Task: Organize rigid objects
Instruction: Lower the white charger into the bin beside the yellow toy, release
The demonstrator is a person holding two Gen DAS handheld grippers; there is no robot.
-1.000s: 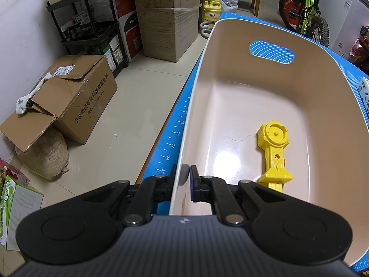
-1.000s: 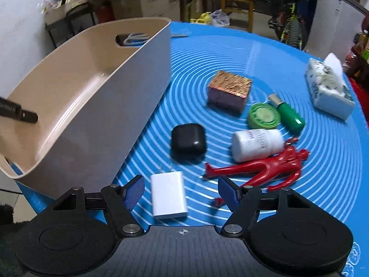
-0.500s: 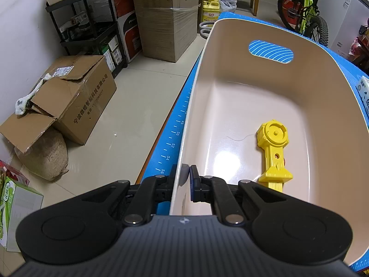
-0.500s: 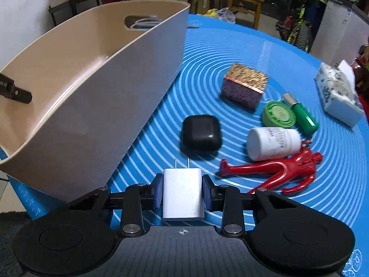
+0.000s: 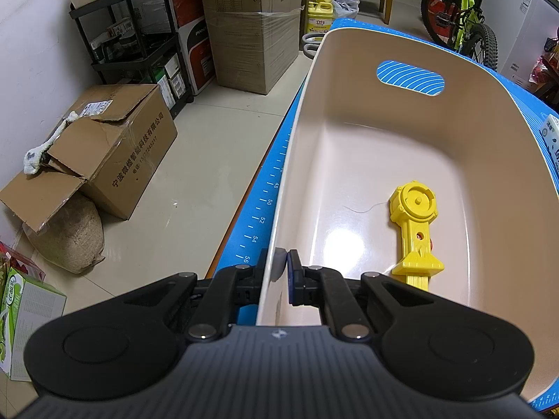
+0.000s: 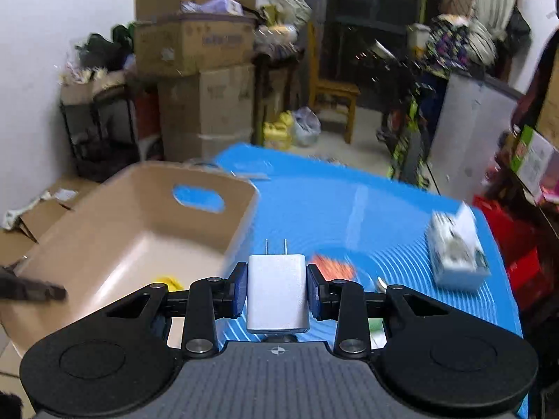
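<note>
A beige plastic bin (image 5: 391,146) stands on the blue mat, and my left gripper (image 5: 281,266) is shut on its near rim, one finger inside and one outside. A yellow toy (image 5: 415,227) lies on the bin's floor. In the right wrist view my right gripper (image 6: 277,291) is shut on a white wall charger (image 6: 277,295), prongs pointing away, held in the air just right of the bin (image 6: 139,230). The left gripper's finger (image 6: 31,291) shows at that view's left edge. The view is motion-blurred.
On the blue mat (image 6: 349,209) right of the bin lie a tissue pack (image 6: 457,251) and a blurred orange-red object (image 6: 333,267). Cardboard boxes (image 5: 115,146), a black shelf (image 5: 139,35) and a bicycle (image 5: 461,10) stand on the floor around the table.
My right gripper closed on the white charger, lifted it off the mat and tilted up toward the room. The left gripper kept its hold on the bin rim.
</note>
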